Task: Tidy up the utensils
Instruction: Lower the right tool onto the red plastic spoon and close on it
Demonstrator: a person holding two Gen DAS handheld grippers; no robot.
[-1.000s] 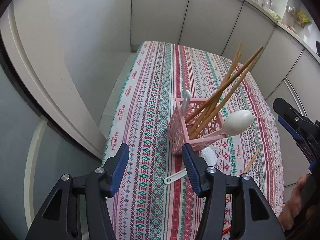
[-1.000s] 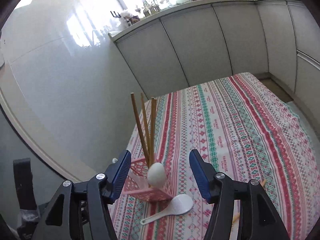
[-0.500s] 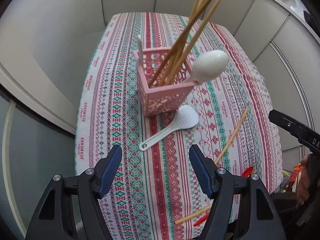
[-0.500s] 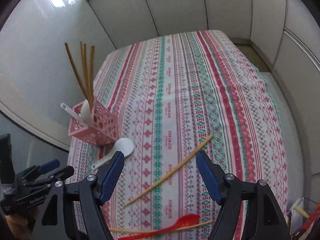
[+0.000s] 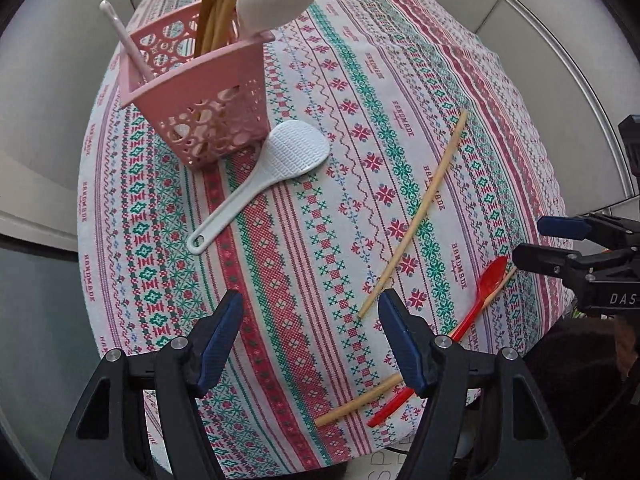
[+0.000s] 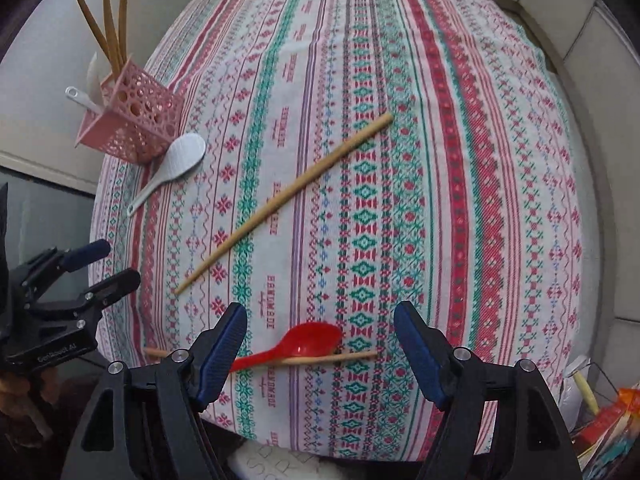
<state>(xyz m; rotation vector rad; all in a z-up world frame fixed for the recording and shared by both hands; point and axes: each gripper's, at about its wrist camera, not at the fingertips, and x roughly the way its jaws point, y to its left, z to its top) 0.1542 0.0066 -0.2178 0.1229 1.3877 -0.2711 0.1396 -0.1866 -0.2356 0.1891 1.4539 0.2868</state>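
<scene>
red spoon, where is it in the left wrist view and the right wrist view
Left wrist view: the red spoon lies at the lower right on the tablecloth, bowl up-right, crossing a chopstick.
Right wrist view: the red spoon lies at the bottom centre, bowl to the right, between the right tongs, whose jaws are closing without touching it.
Shared landmark: the pink basket, upper left in both views.

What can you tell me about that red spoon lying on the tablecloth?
The red spoon looks like glossy plastic, with an oval bowl facing up and a slim tapering handle. It lies flat on the patterned tablecloth near the table's near edge, against a wooden chopstick that runs along its handle. No gripper touches it.
</scene>
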